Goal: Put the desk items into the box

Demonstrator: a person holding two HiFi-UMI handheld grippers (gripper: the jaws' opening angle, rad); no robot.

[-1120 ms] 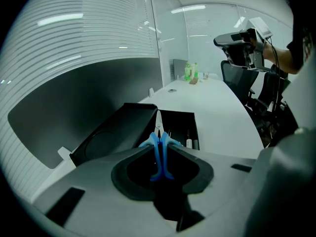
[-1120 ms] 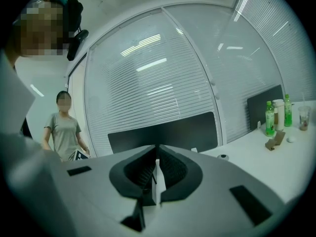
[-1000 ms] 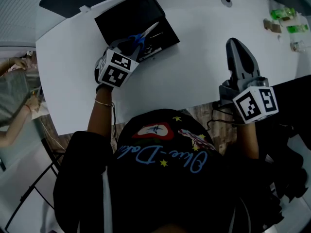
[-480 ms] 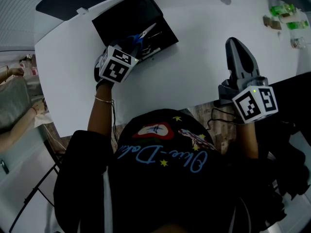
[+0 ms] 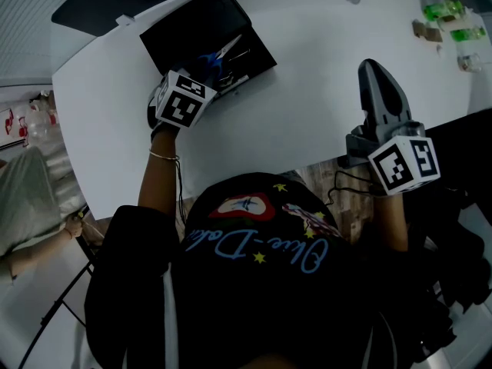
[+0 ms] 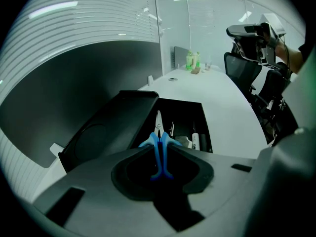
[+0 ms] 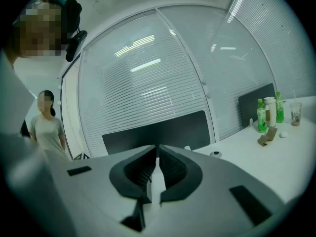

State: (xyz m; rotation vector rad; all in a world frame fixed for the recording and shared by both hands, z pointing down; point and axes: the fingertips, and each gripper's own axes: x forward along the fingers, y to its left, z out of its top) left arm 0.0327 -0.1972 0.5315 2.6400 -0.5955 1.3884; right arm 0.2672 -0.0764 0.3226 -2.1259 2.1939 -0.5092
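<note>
The white table (image 5: 307,75) carries the open black box (image 5: 184,25) at its far left, lid laid back to the left and the compartment exposed on the right; green bottles (image 5: 444,10) stand well apart at the far right corner. The left hand-held gripper (image 6: 161,149) hangs over the near edge of the box, pointing steeply down, its jaws narrowed onto the blue handles of the scissors (image 5: 224,51). The right hand-held gripper (image 7: 157,167) is held near the table's front edge, well apart from the box, jaws brought together with nothing between them. Change over the last second is slight: the left hand-held gripper has tipped a little further toward the box without any real travel, its grip unaltered, and the scissors remain clamped with the blades reaching out over the compartment. Judgement: the scissors are at the point of delivery but not yet released, so this item is not yet counted as boxed; a short lowering and a clean opening of the jaws are what remains. A marker (image 6: 195,141) and a few other small items already lie in the compartment. Limits of inspection: the dim pictures leave those small contents hard to identify, whether the blade tips touch anything in the box cannot be told, and the gripper body covers the handles' loops and the box's near wall.
</note>
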